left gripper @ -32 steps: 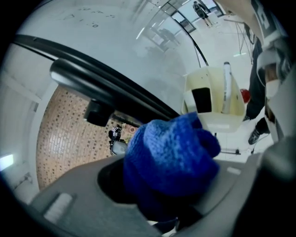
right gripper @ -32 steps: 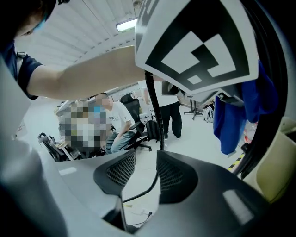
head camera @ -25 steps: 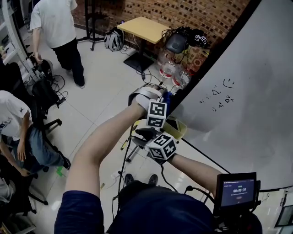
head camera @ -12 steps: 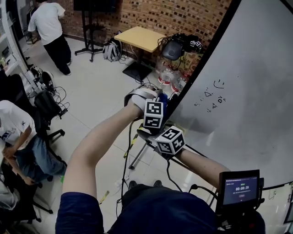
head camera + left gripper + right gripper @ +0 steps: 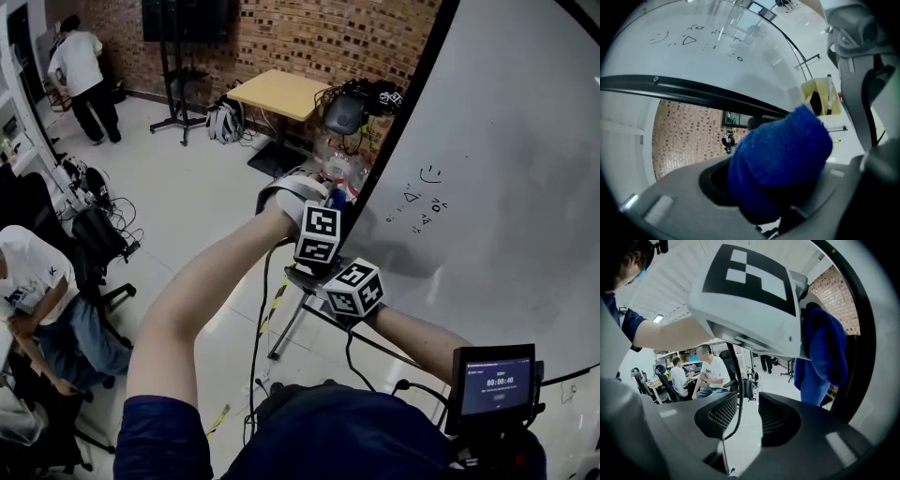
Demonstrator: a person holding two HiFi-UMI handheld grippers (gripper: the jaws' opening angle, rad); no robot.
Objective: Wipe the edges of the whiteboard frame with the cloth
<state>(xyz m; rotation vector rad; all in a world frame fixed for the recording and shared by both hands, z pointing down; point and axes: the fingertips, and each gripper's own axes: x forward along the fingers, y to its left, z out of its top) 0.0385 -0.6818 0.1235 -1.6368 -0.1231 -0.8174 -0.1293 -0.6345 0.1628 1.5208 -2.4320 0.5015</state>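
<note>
— Cloth (image 5: 783, 140)?
— Pinched in the left gripper (image 5: 780, 178), jaws closed on it, blue wad sticking out beyond the tips at the left frame (image 5: 693, 91) edge of the whiteboard (image 5: 506, 187).
— And the right gripper (image 5: 747, 416)?
— Just under the left one, jaws a little apart, nothing between them.

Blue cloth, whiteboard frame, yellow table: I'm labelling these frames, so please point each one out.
blue cloth (image 5: 780, 150), left gripper view, middle of the bunched fabric.
whiteboard frame (image 5: 693, 93), left gripper view, black bar along the board's edge.
yellow table (image 5: 281, 94), head view, centre of its top.
</note>
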